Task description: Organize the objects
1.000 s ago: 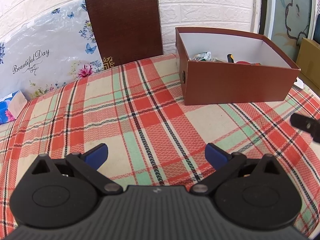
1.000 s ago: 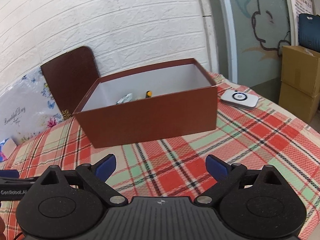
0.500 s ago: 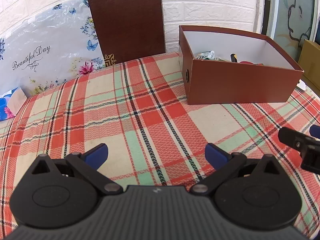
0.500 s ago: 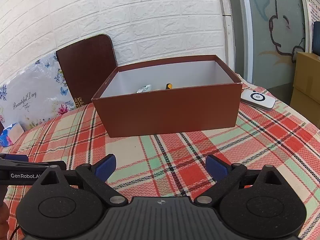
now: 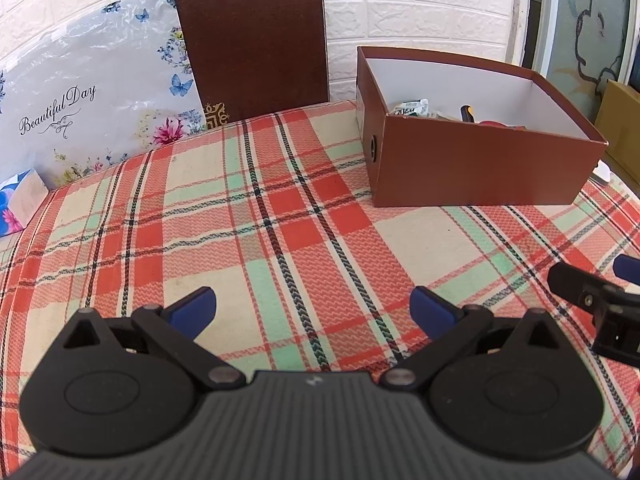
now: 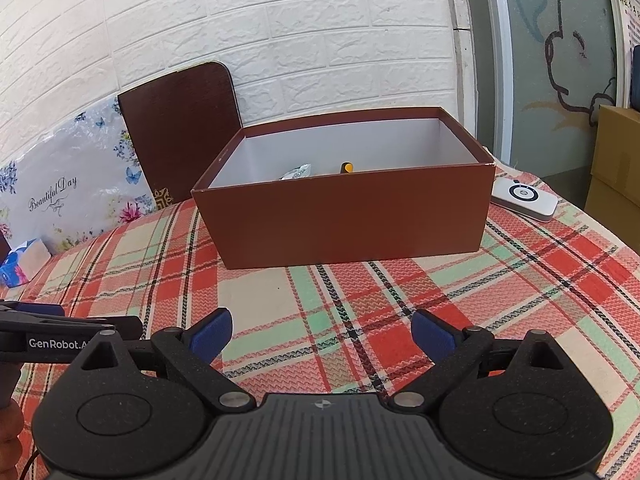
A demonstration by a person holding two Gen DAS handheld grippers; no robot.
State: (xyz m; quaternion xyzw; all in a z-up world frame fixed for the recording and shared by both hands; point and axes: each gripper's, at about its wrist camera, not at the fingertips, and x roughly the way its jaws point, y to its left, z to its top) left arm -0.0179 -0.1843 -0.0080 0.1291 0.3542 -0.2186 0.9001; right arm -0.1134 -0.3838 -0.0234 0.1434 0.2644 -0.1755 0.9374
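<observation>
Holding both the left gripper (image 5: 312,304) and the right gripper (image 6: 320,332) wide open and empty, you seem nearly finished: several items lie inside the brown box (image 6: 352,216) at 12 o'clock; only the white device (image 6: 524,197) at 2 o'clock remains on the tabletop (image 6: 400,312).

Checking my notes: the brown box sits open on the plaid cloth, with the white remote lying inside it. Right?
Not quite. The white remote lies outside the brown box, on the plaid cloth beside it, as the right wrist view shows. The box is open.
</observation>
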